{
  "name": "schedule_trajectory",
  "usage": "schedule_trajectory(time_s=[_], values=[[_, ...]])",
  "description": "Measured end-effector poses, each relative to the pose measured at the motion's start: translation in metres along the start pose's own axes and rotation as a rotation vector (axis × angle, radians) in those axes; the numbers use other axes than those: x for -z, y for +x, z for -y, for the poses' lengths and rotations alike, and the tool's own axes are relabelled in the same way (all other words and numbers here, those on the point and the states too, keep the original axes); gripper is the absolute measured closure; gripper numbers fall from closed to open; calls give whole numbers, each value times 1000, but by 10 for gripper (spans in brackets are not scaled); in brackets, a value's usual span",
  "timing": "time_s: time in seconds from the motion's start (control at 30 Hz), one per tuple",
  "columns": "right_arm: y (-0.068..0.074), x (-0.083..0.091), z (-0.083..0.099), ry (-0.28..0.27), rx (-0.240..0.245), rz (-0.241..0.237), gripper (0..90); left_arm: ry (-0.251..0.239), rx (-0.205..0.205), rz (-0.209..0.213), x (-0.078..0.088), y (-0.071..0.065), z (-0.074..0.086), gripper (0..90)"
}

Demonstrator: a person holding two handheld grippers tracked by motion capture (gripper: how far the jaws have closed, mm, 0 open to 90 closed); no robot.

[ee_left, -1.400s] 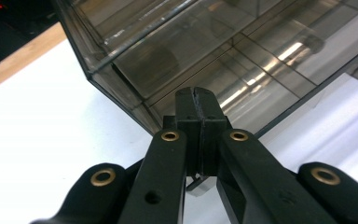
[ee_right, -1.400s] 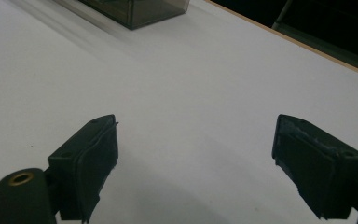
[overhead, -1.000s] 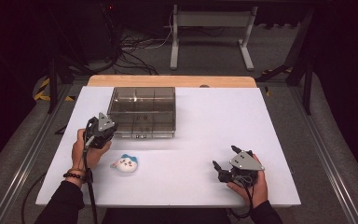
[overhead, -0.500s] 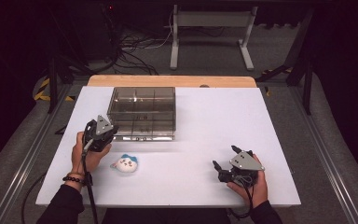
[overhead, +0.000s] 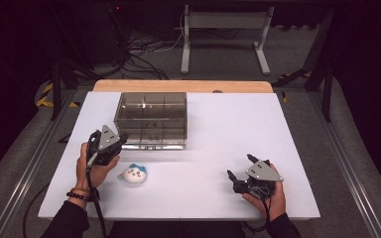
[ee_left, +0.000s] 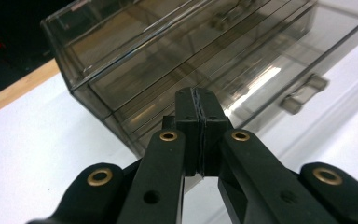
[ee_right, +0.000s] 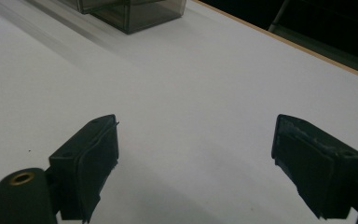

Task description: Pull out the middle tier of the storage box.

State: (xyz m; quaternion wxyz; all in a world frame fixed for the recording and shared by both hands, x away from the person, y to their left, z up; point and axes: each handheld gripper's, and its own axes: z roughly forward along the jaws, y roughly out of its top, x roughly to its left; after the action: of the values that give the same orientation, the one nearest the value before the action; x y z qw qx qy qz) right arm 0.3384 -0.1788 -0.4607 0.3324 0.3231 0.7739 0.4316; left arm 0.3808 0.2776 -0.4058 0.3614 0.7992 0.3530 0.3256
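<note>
Your left gripper (overhead: 120,138) has crept closer to the clear drawer box (overhead: 151,119), pinched shut on nothing, ready to poke. Your right gripper (overhead: 240,167) rests wide open, empty.

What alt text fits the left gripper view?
The left gripper, its two black jaws pressed shut with nothing between them, points at the lower corner of a smoky transparent plastic drawer box on a white table; a small drawer handle shows at right.
</note>
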Motion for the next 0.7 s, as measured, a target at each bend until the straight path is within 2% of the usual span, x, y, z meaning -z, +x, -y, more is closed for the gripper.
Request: schedule_trajectory(time_s=[0.13, 0.27, 0.5, 0.63, 0.7], values=[[0, 0, 0, -2, -8, 3, 153, -7, -14, 13, 4, -5, 0, 894], [-1, 1, 0, -4, -10, 7, 154, -23, 0, 38, 6, -9, 2, 893], [-1, 1, -1, -8, -12, 7, 154, -45, -7, 53, 14, -11, 8, 872], [-2, 2, -1, -13, -18, 9, 154, -44, -18, 60, 17, -14, 11, 841], [-2, 2, -1, -15, -17, 12, 155, -55, -24, 74, 19, -18, 14, 789]])
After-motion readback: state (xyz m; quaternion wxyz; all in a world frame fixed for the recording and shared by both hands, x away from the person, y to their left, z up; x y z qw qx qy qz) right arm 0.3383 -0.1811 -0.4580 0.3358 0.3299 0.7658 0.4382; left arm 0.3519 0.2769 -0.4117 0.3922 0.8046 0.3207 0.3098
